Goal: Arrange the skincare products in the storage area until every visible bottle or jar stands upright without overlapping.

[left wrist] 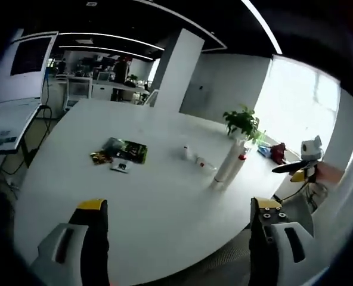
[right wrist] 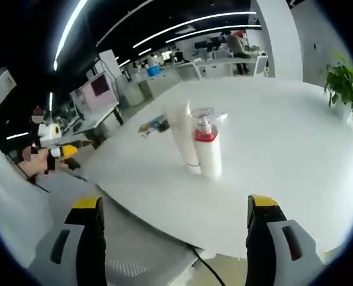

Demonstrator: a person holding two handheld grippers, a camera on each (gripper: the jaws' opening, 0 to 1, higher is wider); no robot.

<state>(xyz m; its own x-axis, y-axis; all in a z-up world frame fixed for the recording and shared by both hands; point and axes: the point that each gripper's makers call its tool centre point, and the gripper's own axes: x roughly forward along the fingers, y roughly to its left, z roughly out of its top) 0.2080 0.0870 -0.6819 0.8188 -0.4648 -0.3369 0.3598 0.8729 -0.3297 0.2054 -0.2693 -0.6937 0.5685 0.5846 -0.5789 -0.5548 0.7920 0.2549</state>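
Right gripper [right wrist: 173, 238]: jaws spread wide apart, nothing between them — it hangs off the near edge of the white table [right wrist: 284, 155], pointing in over it.

Left gripper [left wrist: 179, 238]: jaws likewise apart and empty, at a different edge of the same table, with the products well ahead of it.

Products from the right gripper: a tall white tube [right wrist: 183, 136] and a pump bottle with a red collar [right wrist: 207, 149] stand dead ahead, slightly left of centre between the jaws, the bottle in front and touching or nearly touching the tube. A small clear jar [right wrist: 203, 113] shows just behind them.

Products from the left gripper: the tube [left wrist: 227, 164] and bottle [left wrist: 239, 159] lie ahead and to the right; two or three small items [left wrist: 195, 158] sit left of them — too small to tell whether upright or lying.

Long axis: tube and bottle both upright.

Nearer hand: the right, by my reading — a straight push forward reaches the pair.

Other clutter: flat packets [left wrist: 121, 154] far ahead-left of the left gripper.
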